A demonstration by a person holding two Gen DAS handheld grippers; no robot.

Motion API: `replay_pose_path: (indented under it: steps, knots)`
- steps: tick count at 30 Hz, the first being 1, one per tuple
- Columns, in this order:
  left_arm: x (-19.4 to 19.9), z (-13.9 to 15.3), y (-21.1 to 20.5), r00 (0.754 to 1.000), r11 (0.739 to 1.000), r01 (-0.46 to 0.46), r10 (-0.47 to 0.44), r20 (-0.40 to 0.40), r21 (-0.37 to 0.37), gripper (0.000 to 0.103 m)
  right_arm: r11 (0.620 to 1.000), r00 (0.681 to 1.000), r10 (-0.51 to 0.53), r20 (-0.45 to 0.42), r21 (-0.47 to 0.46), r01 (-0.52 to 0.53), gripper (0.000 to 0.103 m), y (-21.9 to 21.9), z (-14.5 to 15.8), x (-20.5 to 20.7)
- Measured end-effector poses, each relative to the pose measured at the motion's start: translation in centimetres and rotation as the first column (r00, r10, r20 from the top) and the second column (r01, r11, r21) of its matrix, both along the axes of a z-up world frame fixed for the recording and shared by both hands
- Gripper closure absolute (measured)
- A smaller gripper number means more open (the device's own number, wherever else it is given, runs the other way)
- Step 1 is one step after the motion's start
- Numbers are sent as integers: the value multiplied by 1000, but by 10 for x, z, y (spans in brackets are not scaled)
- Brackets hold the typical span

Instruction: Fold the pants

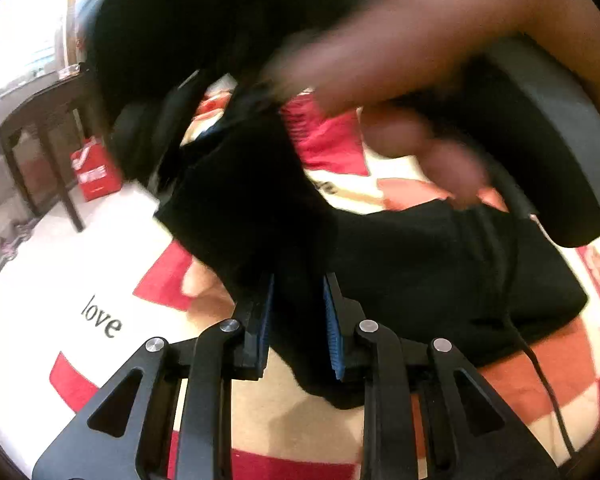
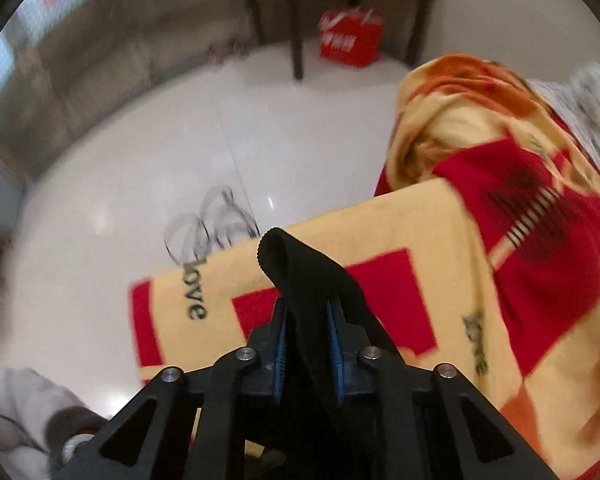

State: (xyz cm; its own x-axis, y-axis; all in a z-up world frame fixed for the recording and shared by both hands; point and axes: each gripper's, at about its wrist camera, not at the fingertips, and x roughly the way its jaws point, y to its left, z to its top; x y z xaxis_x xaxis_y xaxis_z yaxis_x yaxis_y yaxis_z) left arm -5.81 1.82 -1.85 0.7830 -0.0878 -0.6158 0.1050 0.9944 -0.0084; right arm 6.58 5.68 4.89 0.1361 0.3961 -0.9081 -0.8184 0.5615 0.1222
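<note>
Blur smears a bare arm [image 1: 400, 60] crossing above the black pants [image 1: 420, 272], which lie on a red-and-yellow blanket [image 1: 100, 280] printed "love". Both the left gripper [image 1: 299, 320] and right gripper [image 2: 307, 340] have fingers pinching the pants. Beyond are a white floor [image 2: 140, 140], dark table [image 1: 40, 120] and red bag [image 2: 350, 40].

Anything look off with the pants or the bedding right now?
Blanket is bunched in a heap at its far end rather than flat. A thin black cord trails across it beside the black pants. Both grippers clamp pants fabric.

Pants [image 1: 420, 272] lie on the blanket [image 1: 80, 300] — table [image 1: 40, 120] and bag [image 1: 94, 168] behind.
</note>
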Motion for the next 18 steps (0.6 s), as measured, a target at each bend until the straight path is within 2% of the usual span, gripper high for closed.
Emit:
replay_pose_path:
  steps: [3,6,8,10,12,14,15,17,18]
  knots:
    - [-10,11,-2,996,996,87,-87,25,-35,81,977,992,-123,-27,169,126,88,-67,29,0]
    - [-26,27,-1,980,979,192,-187,63,-71,81,910,963,-256,-83,317,269,89,-146,42,-5]
    - [-36,39,0,962,960,269,-263,77,-77,81,827,921,-367,-128,408,386,99,-215,43,-18]
    - [-42,50,2,945,941,322,-315,84,-102,80,732,876,-449,-178,488,475,100,-273,41,-32]
    - [-41,52,-4,938,932,344,-337,79,-111,80,656,828,-519,-212,521,545,100,-319,35,-46]
    - [-36,55,-3,944,942,326,-321,73,-83,80,625,805,-548,-227,528,575,100,-338,31,-52]
    - [-31,53,-3,949,947,313,-309,64,-74,80,592,803,-544,-244,566,573,99,-341,29,-54]
    - [-22,47,0,959,955,282,-280,34,-88,80,581,816,-515,-263,593,558,80,-333,28,-53]
    - [-21,44,1,963,957,271,-269,27,-101,80,604,828,-495,-265,580,547,50,-320,26,-49]
